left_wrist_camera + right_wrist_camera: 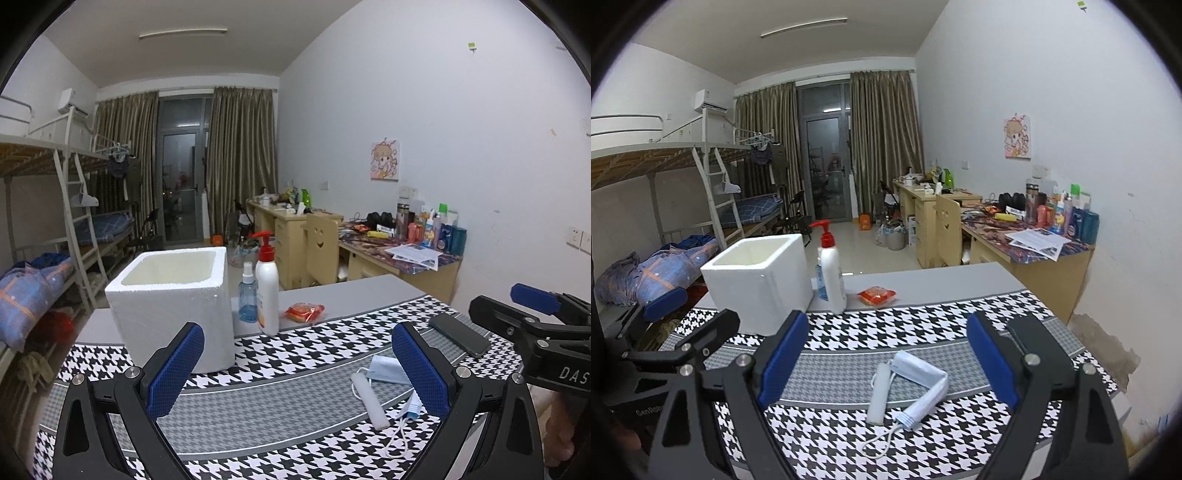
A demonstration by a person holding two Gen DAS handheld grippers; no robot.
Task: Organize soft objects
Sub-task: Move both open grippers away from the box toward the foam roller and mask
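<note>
A light blue folded face mask (921, 384) with white ear loops lies on the houndstooth mat (923, 325), with a white rolled strip (879, 391) beside it. My right gripper (890, 362) is open, above and just short of the mask. In the left wrist view the mask (388, 369) and the strip (369, 398) lie by my right fingertip; my left gripper (299, 362) is open and empty. A white foam box (173, 302) stands open-topped at the mat's far left, also in the right wrist view (761, 280).
A red-capped lotion pump bottle (266, 291), a blue spray bottle (247, 295) and a red snack packet (304, 312) stand behind the mat. A dark phone (460, 334) lies at the right. The right gripper's body (535, 325) is at the right edge. Bunk beds left, desks right.
</note>
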